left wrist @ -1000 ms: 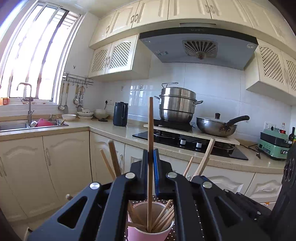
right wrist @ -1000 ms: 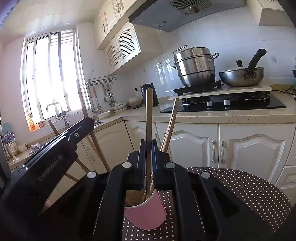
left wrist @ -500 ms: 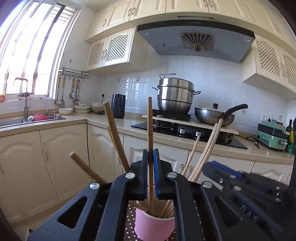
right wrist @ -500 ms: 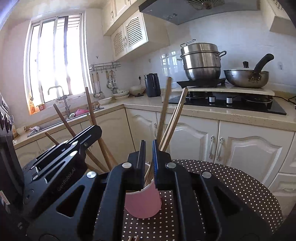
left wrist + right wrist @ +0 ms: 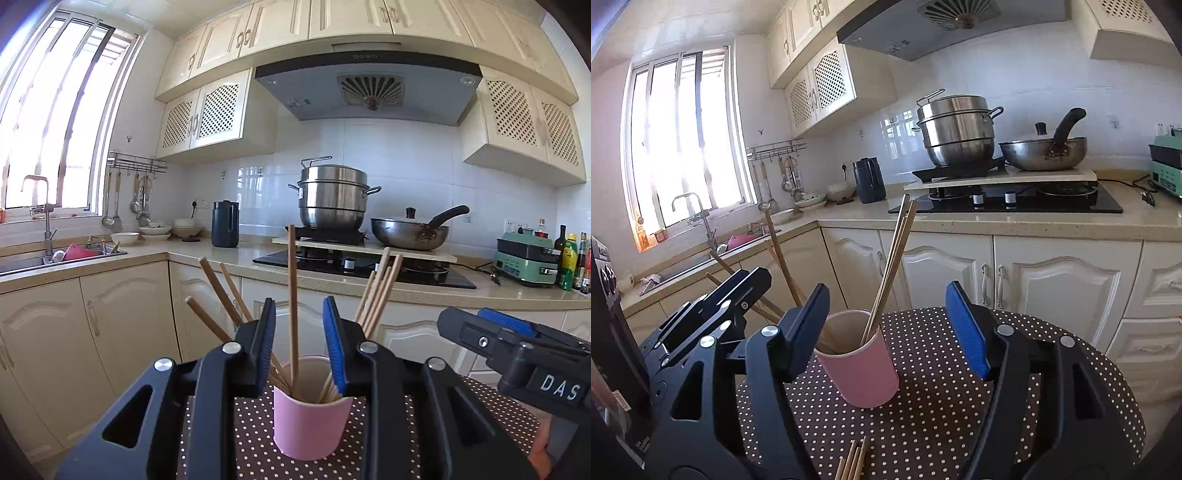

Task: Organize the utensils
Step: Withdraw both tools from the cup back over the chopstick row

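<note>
Left gripper (image 5: 299, 334), left wrist view: jaws opening, blue pads parted, with one upright wooden chopstick (image 5: 292, 306) standing in the gap and touching neither pad as far as can be seen (its lower end sits in the cup). The pink cup (image 5: 309, 410) stands on a brown polka-dot table (image 5: 229, 435), just beyond the fingers; its base and most of its left wall show, but the rim's sides are hidden behind the black finger bodies. More chopsticks fan out of it: a group leaning left (image 5: 218, 291) and a bundle leaning right (image 5: 380, 291); their lower ends are masked by the fingers, so the count is unclear. The right gripper (image 5: 517, 347) enters from the right edge, cut off by the frame, its jaw gap not readable from here; a bit of the person's hand shows below it at the bottom right corner. Right wrist view: right gripper (image 5: 890, 328) with jaws opening, standing wide, nothing pressed between the pads; the pink cup (image 5: 858, 363) sits between and slightly beyond the fingers, nearer the left one, and appears to lean a little (fisheye may exaggerate). Thin chopsticks (image 5: 892, 266) rise from it to the upper right. The left gripper (image 5: 713, 310) crosses in at left and covers the bases of the left-leaning sticks. At the bottom edge, loose chopsticks (image 5: 853, 459) lie on the table (image 5: 942, 406), cut off by the frame.
</note>
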`<state>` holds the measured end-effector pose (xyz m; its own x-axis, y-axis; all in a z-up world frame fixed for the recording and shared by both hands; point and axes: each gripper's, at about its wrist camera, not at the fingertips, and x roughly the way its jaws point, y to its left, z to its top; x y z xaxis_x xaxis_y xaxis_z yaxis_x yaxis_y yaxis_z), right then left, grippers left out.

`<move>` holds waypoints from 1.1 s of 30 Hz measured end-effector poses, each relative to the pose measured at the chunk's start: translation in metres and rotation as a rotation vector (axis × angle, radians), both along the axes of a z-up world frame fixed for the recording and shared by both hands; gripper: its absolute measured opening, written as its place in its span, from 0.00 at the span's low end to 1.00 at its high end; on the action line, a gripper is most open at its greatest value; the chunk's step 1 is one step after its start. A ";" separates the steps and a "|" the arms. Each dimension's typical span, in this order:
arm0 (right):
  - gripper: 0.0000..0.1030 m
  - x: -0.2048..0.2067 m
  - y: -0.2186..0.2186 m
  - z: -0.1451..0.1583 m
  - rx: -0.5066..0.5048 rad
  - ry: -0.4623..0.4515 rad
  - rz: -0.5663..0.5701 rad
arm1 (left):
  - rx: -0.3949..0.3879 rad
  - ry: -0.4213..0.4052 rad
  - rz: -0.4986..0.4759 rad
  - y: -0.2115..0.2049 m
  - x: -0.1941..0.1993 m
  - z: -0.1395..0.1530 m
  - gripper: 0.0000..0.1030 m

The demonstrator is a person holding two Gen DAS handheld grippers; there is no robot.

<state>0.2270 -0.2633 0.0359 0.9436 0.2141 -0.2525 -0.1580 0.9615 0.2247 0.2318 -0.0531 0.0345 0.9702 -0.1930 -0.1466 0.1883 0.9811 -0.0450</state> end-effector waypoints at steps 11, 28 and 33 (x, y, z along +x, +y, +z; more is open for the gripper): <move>0.75 -0.054 -0.005 0.010 -0.003 0.005 -0.005 | -0.024 0.025 -0.019 0.010 -0.051 0.013 0.34; 0.81 -0.067 0.014 -0.061 -0.022 0.264 -0.024 | 0.054 0.267 -0.004 0.022 -0.092 -0.040 0.34; 0.81 -0.060 0.026 -0.087 -0.060 0.352 -0.019 | 0.033 0.412 -0.020 0.029 -0.084 -0.071 0.37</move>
<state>0.1674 -0.2375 -0.0512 0.8000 0.1720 -0.5748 -0.0627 0.9767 0.2051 0.1478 -0.0244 -0.0365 0.8251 -0.1998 -0.5285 0.1802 0.9796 -0.0891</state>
